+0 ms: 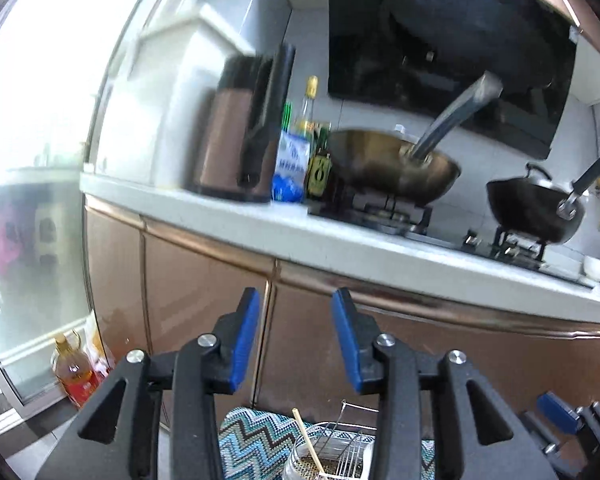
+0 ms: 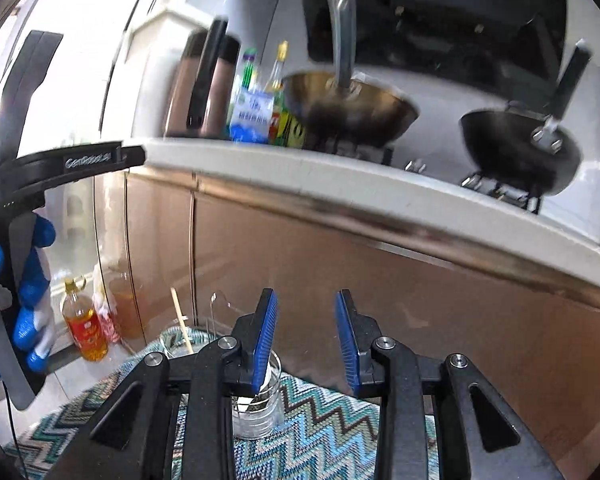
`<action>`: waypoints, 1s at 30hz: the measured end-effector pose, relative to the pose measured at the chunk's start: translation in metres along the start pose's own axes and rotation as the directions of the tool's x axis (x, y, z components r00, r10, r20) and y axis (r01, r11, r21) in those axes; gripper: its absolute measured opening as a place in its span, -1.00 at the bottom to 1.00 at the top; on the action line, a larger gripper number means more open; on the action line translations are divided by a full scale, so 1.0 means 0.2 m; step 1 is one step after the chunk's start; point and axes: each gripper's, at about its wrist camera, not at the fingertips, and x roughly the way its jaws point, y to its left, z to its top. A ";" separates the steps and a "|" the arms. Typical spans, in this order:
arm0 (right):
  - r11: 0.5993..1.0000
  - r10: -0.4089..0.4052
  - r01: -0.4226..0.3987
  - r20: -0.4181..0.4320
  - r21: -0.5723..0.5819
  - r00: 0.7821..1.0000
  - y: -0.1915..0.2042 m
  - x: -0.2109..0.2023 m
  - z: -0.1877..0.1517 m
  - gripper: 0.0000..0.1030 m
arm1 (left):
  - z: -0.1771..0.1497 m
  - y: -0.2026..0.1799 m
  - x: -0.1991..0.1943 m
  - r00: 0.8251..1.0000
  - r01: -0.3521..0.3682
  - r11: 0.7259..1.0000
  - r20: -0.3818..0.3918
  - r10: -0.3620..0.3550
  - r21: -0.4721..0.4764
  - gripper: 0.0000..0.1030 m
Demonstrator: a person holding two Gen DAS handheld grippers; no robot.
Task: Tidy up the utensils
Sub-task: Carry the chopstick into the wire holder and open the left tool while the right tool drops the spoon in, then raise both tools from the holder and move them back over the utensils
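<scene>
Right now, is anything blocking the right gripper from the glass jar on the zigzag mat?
Nothing visible does. The right gripper is open and empty, and the glass jar stands on the zigzag mat just below and beyond its left finger, with only open air between.

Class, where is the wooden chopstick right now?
Left wrist view, bottom centre: the chopstick stands tilted in a glass jar beside the wire rack on the zigzag mat.

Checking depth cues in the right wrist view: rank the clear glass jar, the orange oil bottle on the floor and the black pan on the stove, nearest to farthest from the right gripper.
From the right gripper:
1. Clear glass jar, just below the fingers, on the zigzag mat.
2. Orange oil bottle, lower left, on the floor by the cabinet.
3. Black pan, upper right, up on the stove.
</scene>
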 end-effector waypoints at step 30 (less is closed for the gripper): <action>0.989 -0.079 0.059 0.154 0.133 0.985 -0.16 -1.33 -0.04 -0.16 | 0.00 0.30 -0.94 0.968 0.174 0.984 -0.189 -0.163 0.042 -0.06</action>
